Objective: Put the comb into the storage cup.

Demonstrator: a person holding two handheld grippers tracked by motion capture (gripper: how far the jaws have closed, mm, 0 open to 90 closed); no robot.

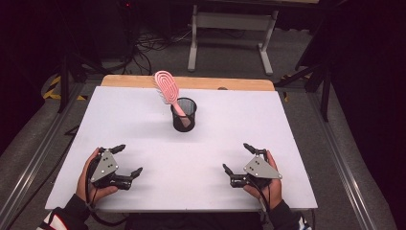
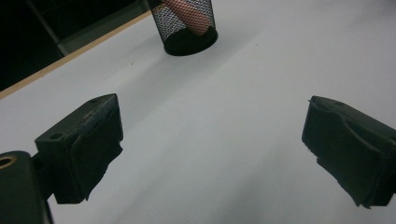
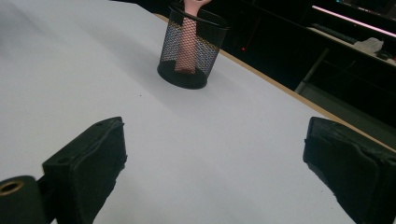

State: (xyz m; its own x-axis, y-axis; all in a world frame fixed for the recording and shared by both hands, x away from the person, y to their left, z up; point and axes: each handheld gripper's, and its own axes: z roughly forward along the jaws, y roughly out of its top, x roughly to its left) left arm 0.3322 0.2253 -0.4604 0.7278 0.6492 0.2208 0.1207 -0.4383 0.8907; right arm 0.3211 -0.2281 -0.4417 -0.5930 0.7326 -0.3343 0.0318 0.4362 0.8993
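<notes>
Fingers of the left gripper (image 1: 129,159) and right gripper (image 1: 238,157) are spread and empty — well short of the black mesh cup (image 1: 184,115), where the pink plastic hairbrush (image 1: 168,90) stands handle-down, leaning on the rim for support.

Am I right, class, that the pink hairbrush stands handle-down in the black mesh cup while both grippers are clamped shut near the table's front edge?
Not quite. The pink hairbrush does stand handle-down in the black mesh cup, but the left gripper and right gripper near the front edge are open, jaws spread wide, as each gripper view shows.
</notes>
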